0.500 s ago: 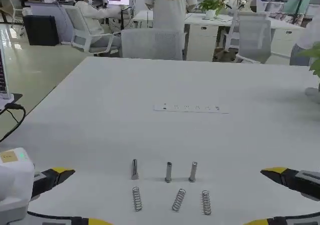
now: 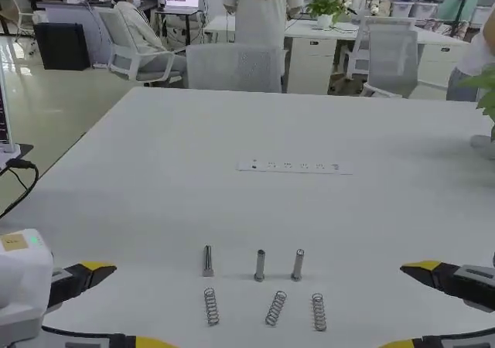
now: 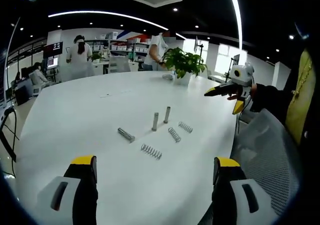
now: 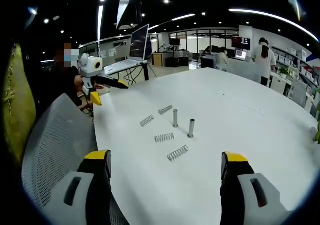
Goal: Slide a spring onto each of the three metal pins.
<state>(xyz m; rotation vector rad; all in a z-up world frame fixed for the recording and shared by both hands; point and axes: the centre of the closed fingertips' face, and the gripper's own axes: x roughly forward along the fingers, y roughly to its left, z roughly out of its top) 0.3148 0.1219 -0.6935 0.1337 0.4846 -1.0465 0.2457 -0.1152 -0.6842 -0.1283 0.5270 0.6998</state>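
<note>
While both sets of jaws stand spread wide with nothing held, the left gripper (image 2: 116,305) and right gripper (image 2: 412,305) hover at the near edge of the table (image 2: 155,178). Just beyond lie the left spring (image 2: 211,306), middle spring (image 2: 276,308) and right spring (image 2: 319,312). Best to pinch one lightly across its coils near one end, leaving the bore free, then lower it over a pin. Behind them the middle pin (image 2: 260,264) and right pin (image 2: 298,264) stand upright. The left pin (image 2: 207,261) lies flat and probably needs steadying. Both grippers flank the row, well apart, angled inward.
</note>
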